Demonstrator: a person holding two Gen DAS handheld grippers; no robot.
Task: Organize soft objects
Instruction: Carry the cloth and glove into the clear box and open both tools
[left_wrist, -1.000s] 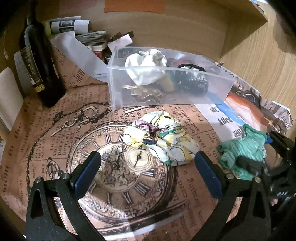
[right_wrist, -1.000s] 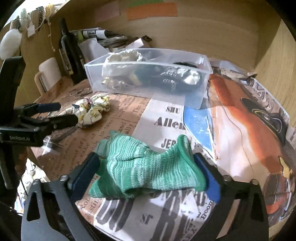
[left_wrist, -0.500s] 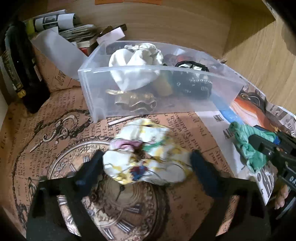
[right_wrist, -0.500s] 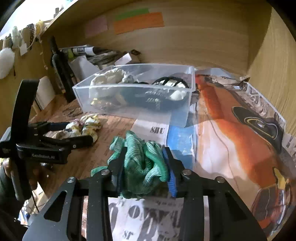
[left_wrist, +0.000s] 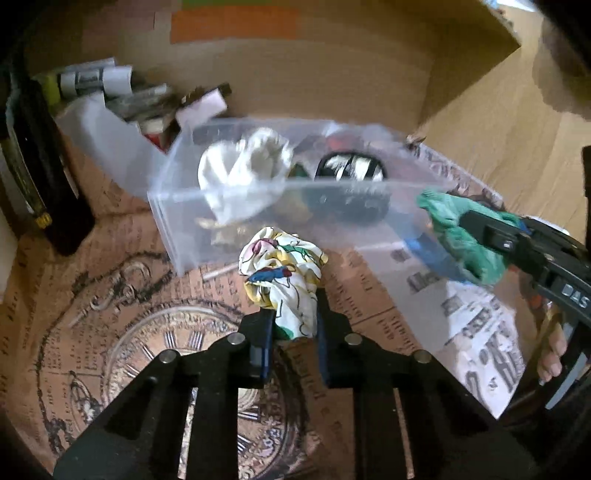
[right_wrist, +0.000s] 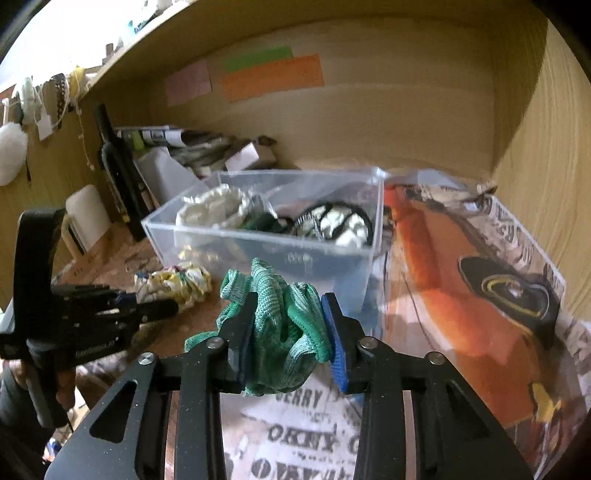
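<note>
A: Just beyond both tongs sat the clear box (right_wrist: 295, 251). Which was nearer?
B: Right tongs (right_wrist: 288, 328), clamped on the green cloth (right_wrist: 280, 332). Left tongs (left_wrist: 291, 325) pinched the flowered cloth (left_wrist: 284, 273), box straight ahead.

Floral scrunchie (left_wrist: 282, 275) of smooth printed cloth; green sock (right_wrist: 275, 321) of ribbed matt knit; bin (right_wrist: 258, 240) of clear glossy plastic; table covering (left_wrist: 110, 314) of matt printed paper; back wall (right_wrist: 388, 122) of wood-grain board.

Wooden alcove walls (right_wrist: 406, 122); 3 coloured paper strips (right_wrist: 273, 75) on back wall; newspaper-print covering (left_wrist: 122, 295) over tabletop.
</note>
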